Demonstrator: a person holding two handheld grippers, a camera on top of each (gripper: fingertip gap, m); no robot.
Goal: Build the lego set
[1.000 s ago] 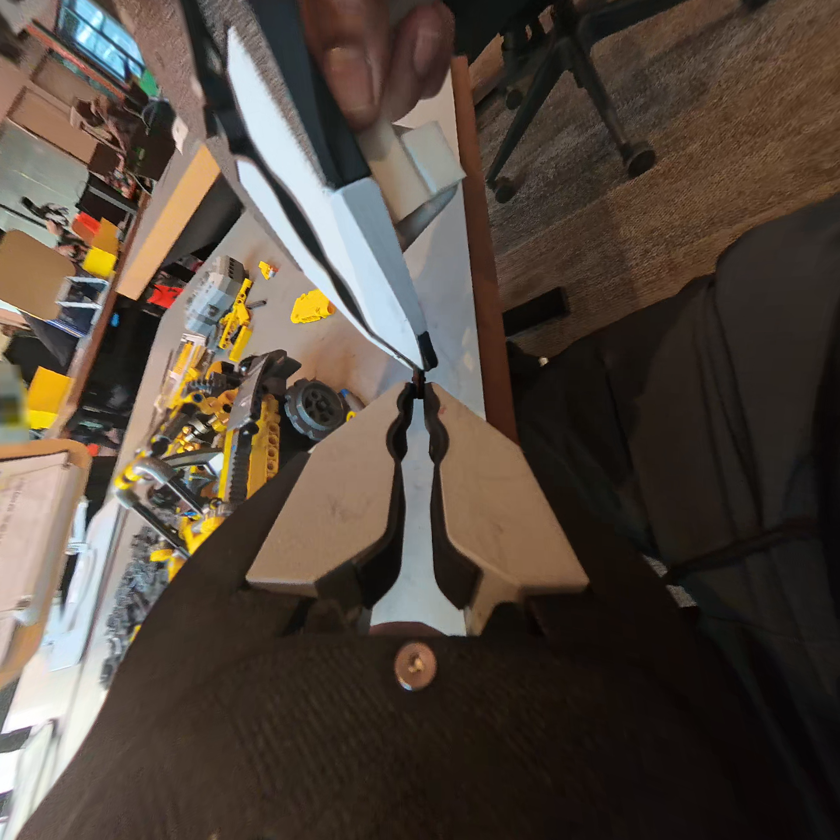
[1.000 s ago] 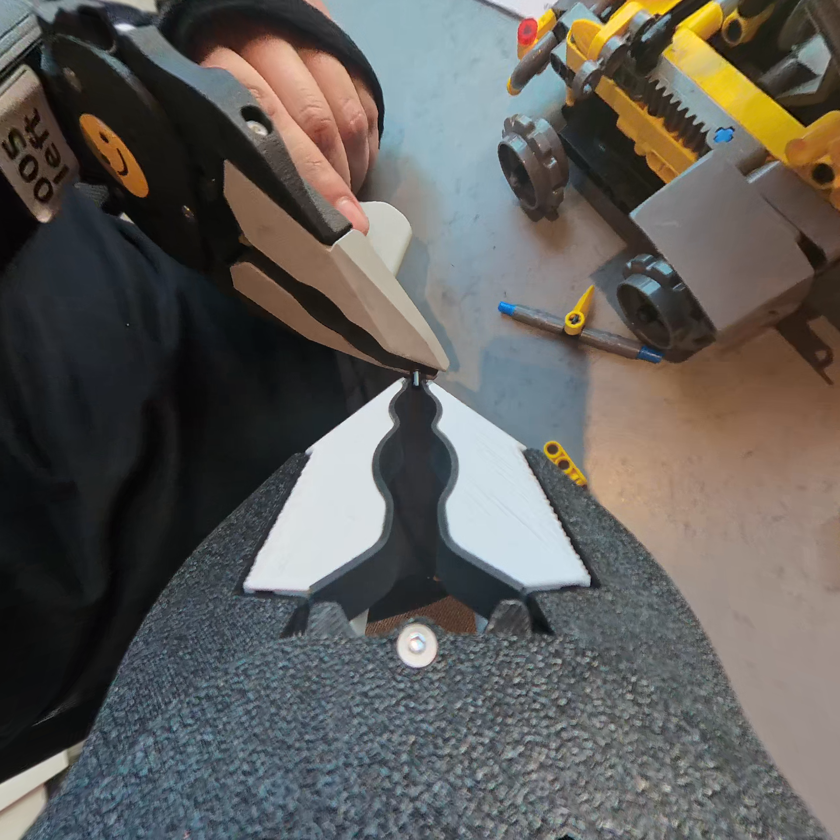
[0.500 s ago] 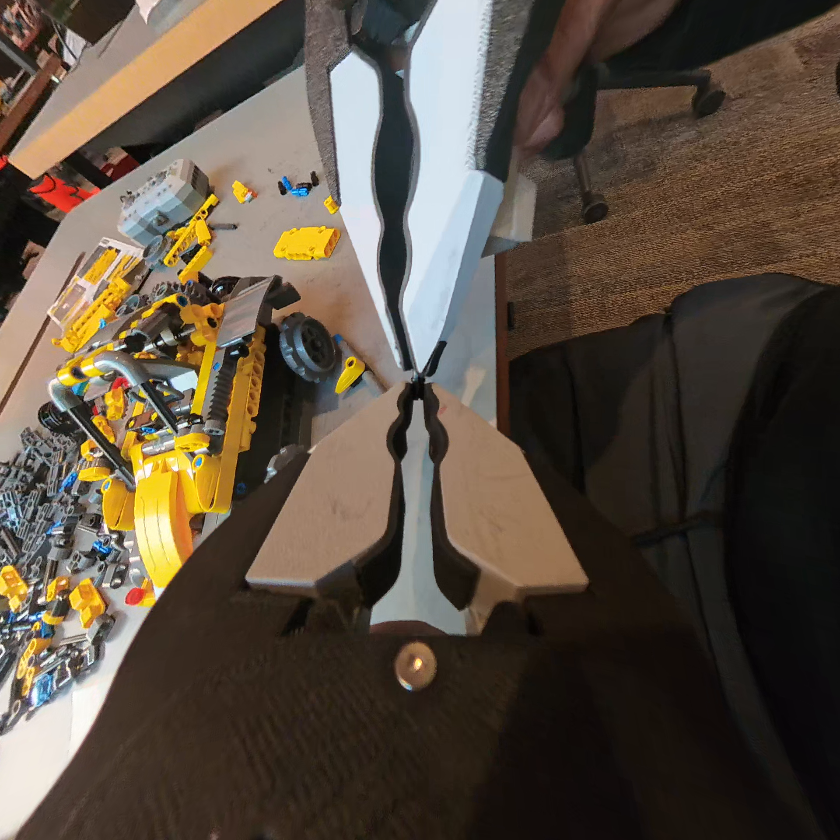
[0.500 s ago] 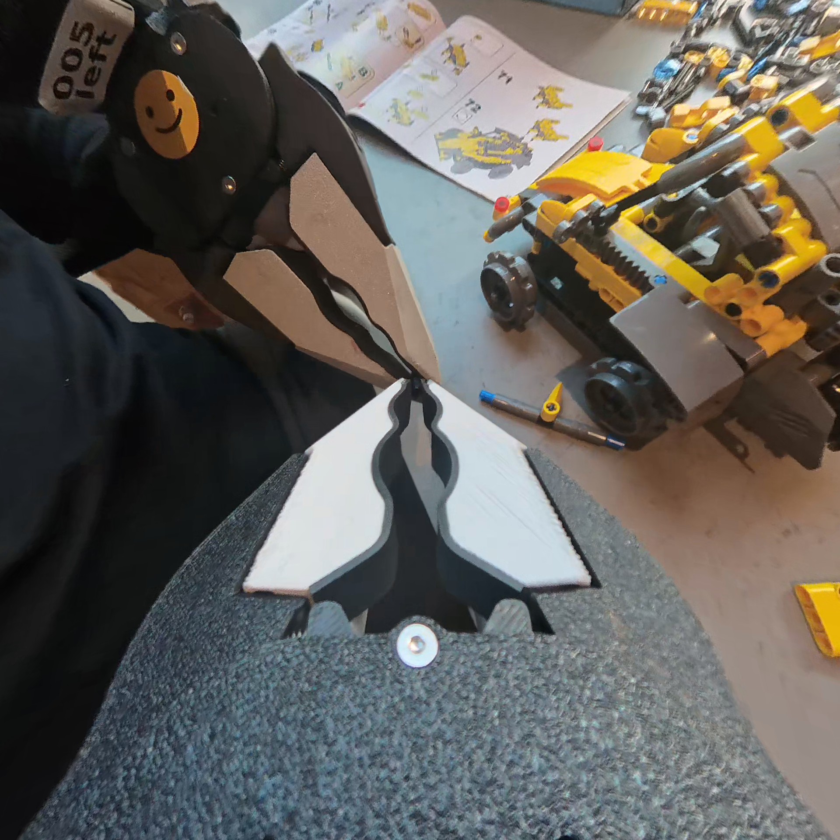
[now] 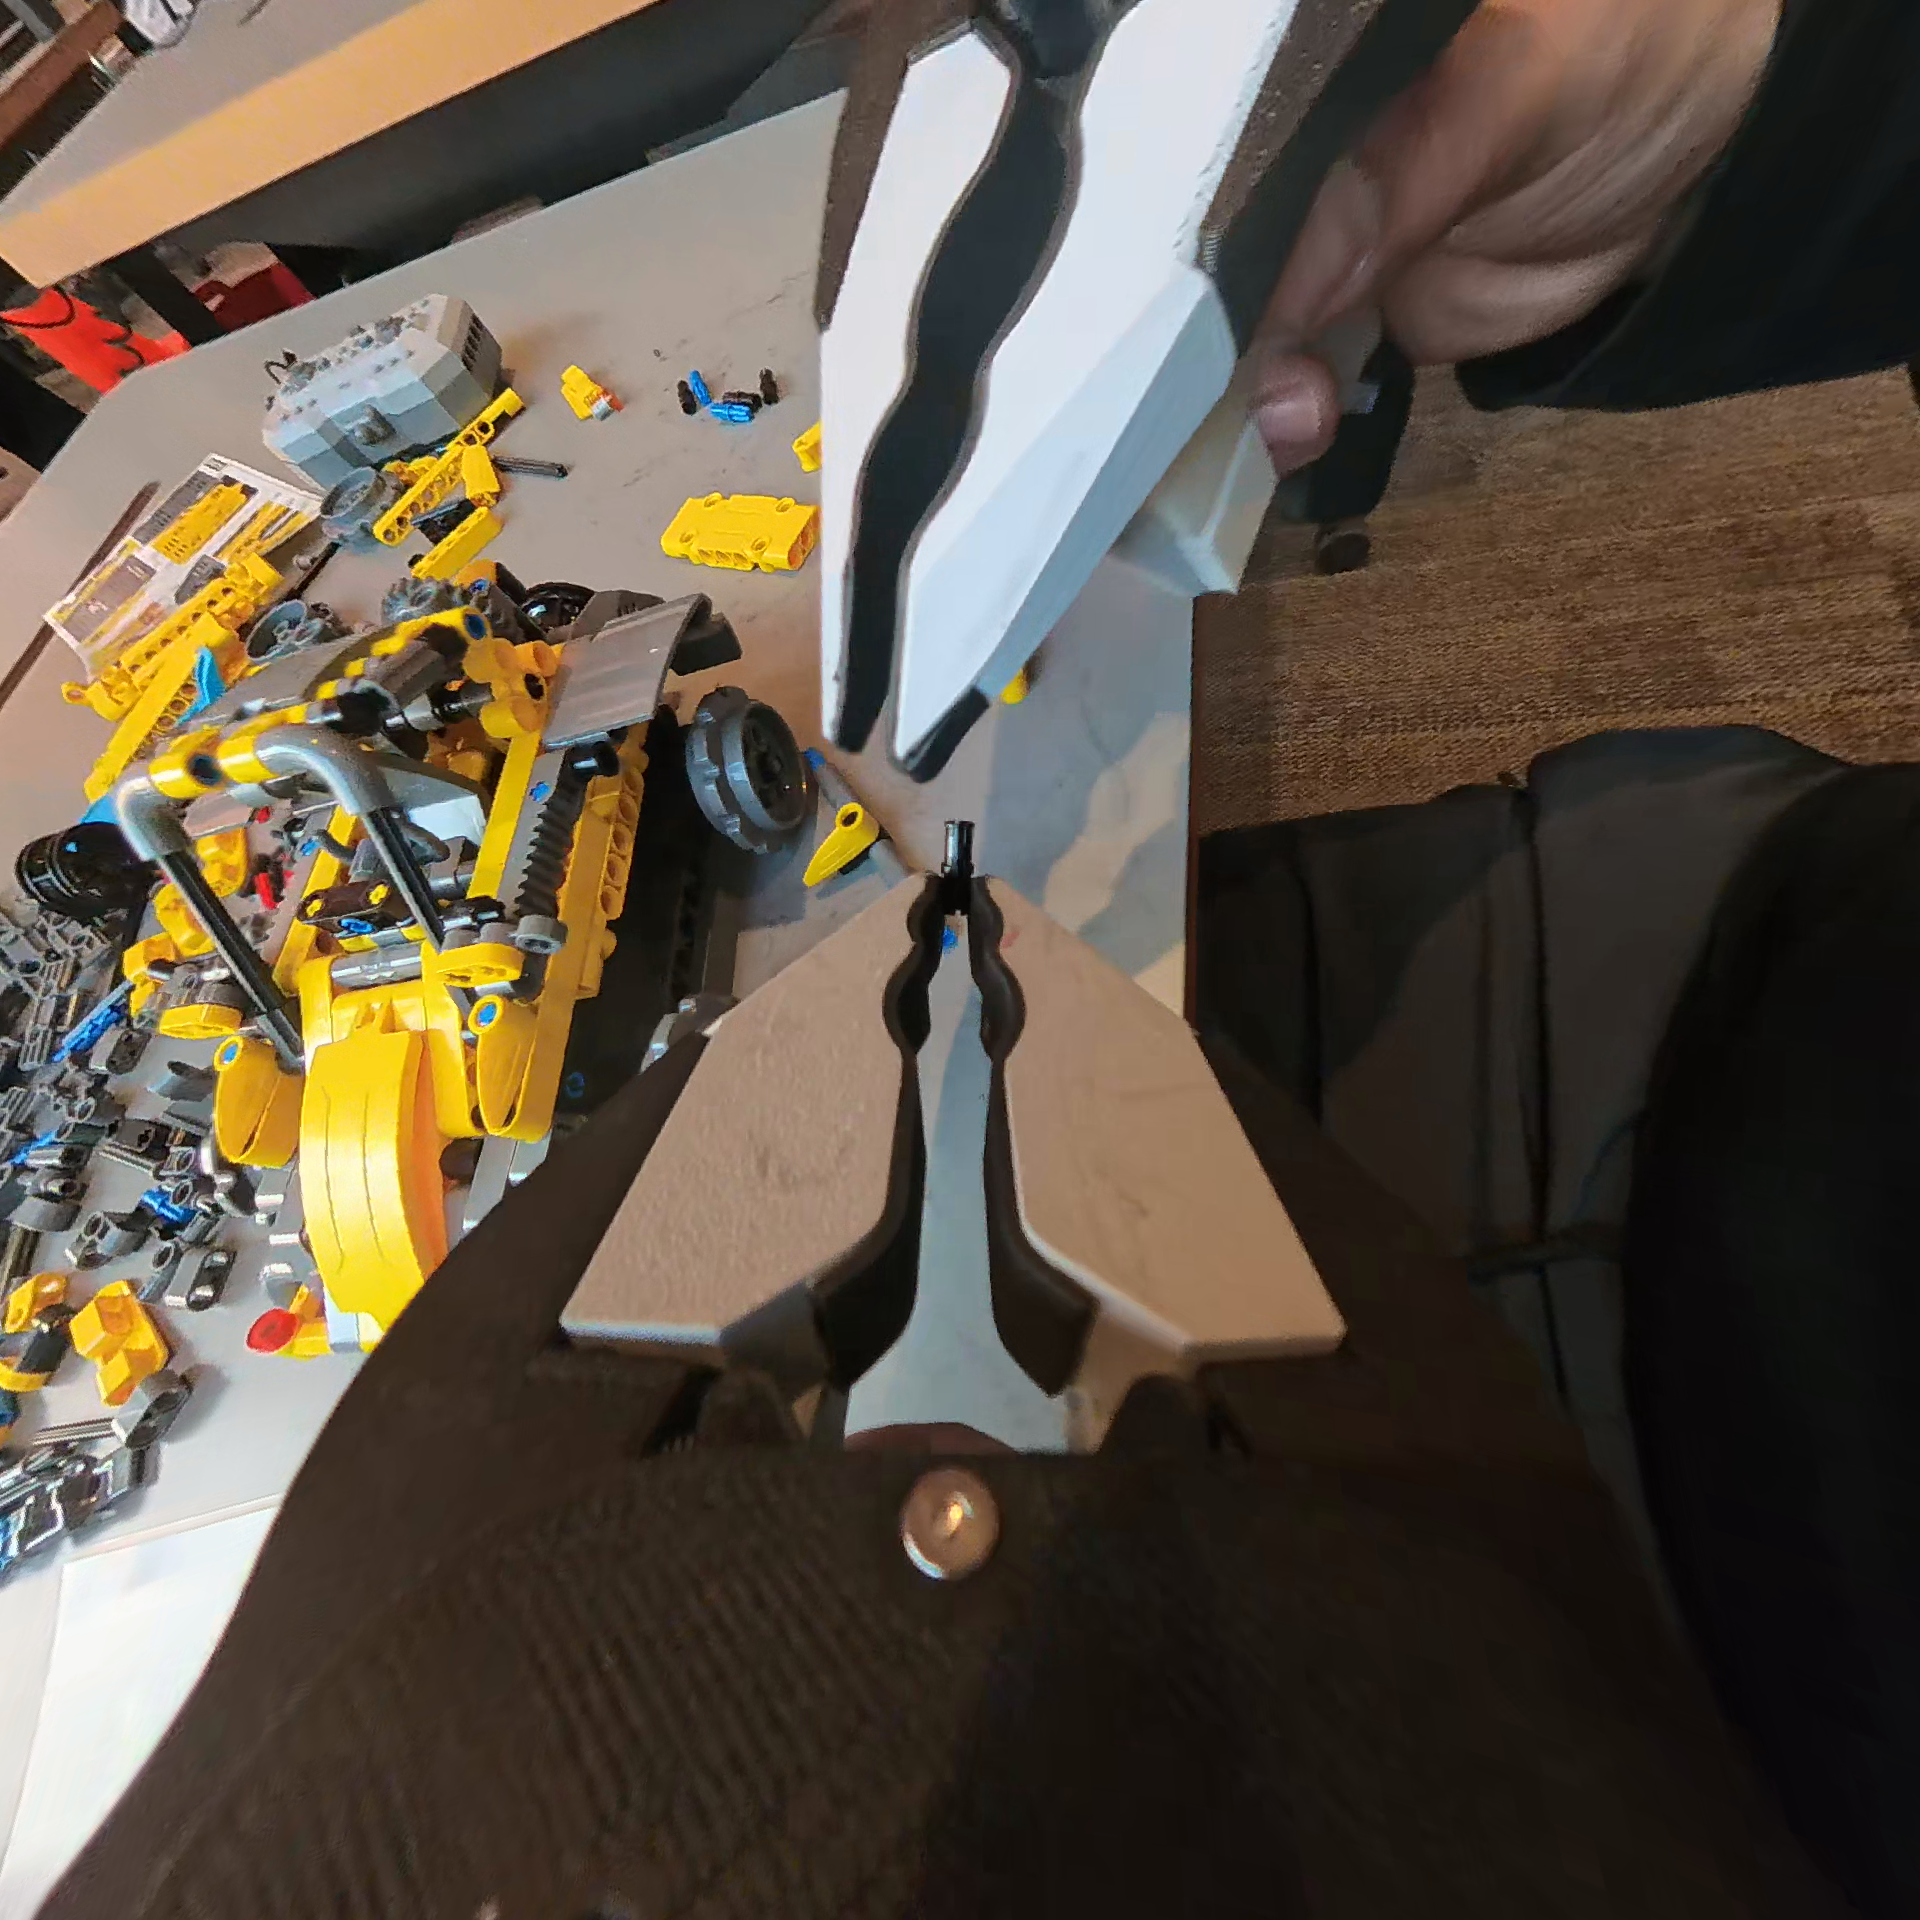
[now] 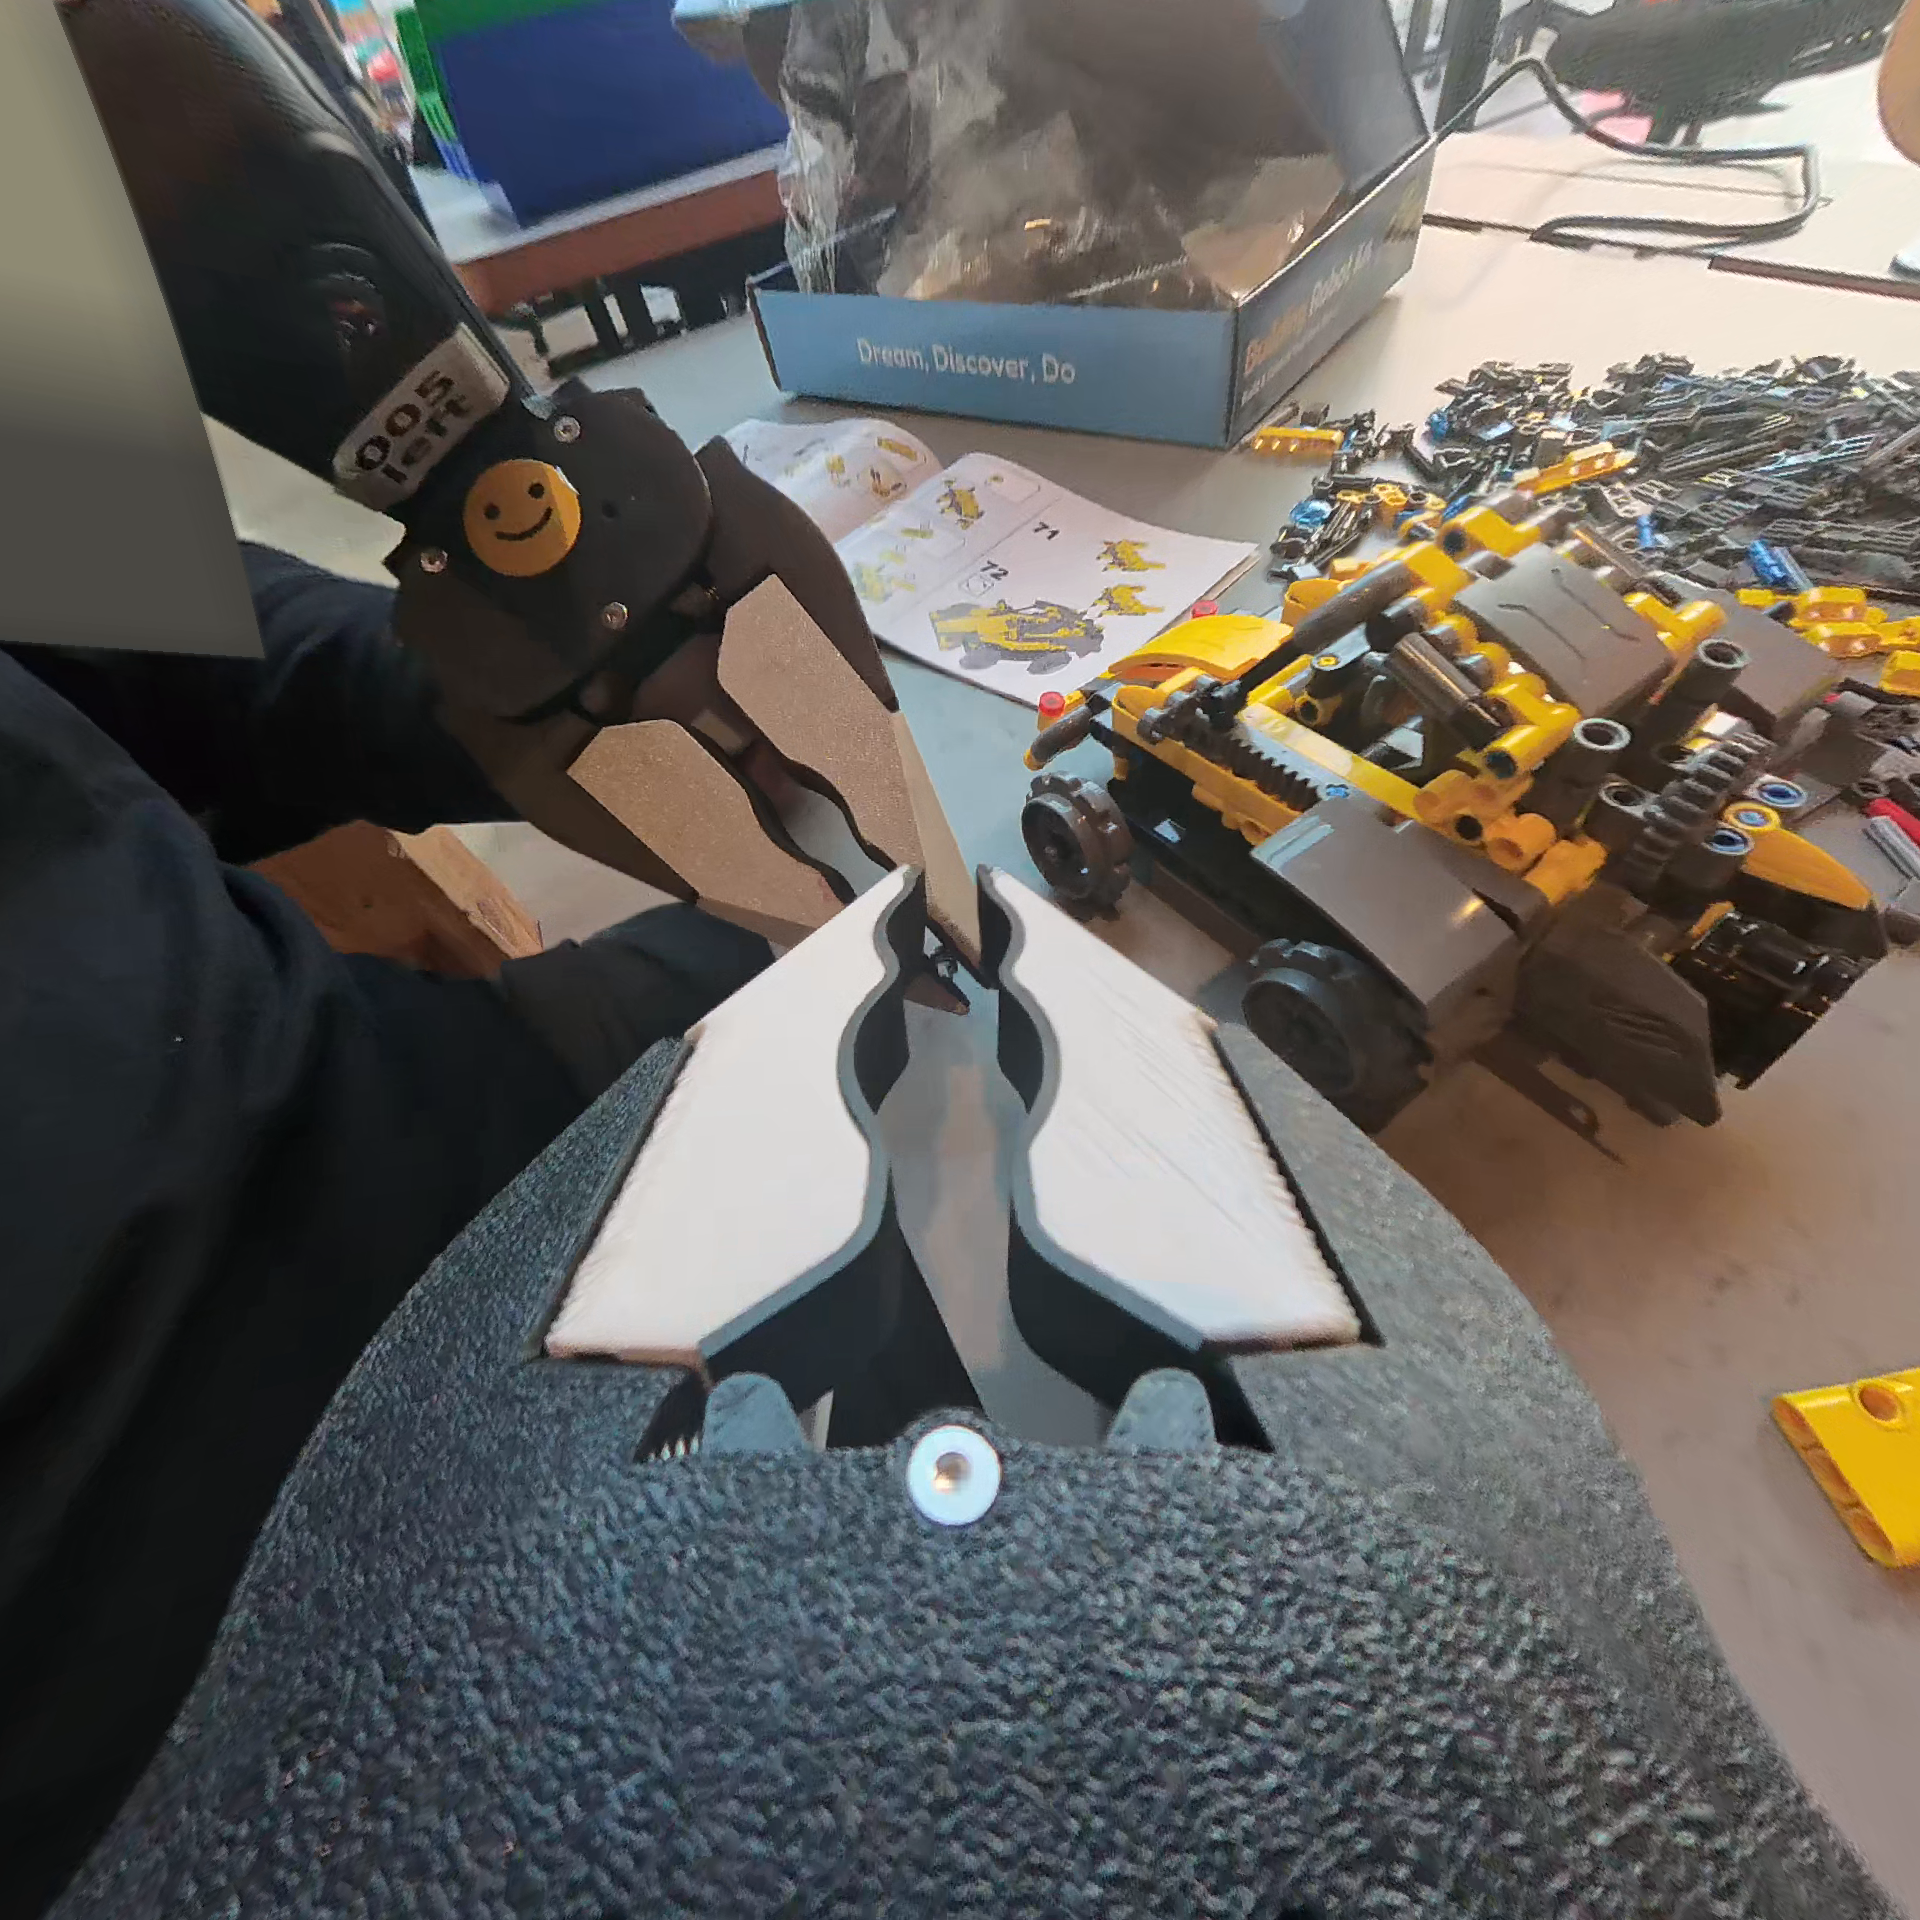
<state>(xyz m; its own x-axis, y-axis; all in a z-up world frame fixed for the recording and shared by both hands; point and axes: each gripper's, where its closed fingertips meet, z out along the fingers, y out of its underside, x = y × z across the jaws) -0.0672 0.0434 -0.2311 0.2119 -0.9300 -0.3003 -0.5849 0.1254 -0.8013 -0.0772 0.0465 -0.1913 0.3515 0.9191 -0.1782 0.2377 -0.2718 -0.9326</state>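
The left gripper [image 5: 954, 885] is closed tight on a small black pin [image 5: 954, 844], which stands up out of its tips. It hangs just off the rear corner of the yellow toy vehicle [image 5: 416, 883], above the grey table [image 5: 644, 301] near its edge. The right gripper [image 6: 951, 883] sits just above and beyond those tips, held by a hand [image 5: 1538, 177]. Its claw is narrow: the tips stand slightly apart and grip nothing. From its own camera the left gripper's tip and the pin show through that gap.

A dark wheel [image 5: 753, 769] on the vehicle and a loose yellow cone-shaped piece [image 5: 842, 847] lie closest to the pin. Farther behind the vehicle lie a flat yellow panel [image 5: 743, 532] and a grey block [image 5: 384, 379]. Another yellow plate [image 6: 1860, 1455] lies well apart from the vehicle.

On the vehicle's far side an open instruction booklet [image 6: 1039, 561] shows printed build steps and page numbers. Past it stands a blue box [image 6: 1039, 364] with a line of white lettering on its front and yellow lettering on its side. A heap of black, blue and yellow parts [image 6: 1662, 416] is spread beside the vehicle. The left gripper's body carries a small lettered tag [image 6: 410, 426] and a yellow smiley badge [image 6: 520, 516].
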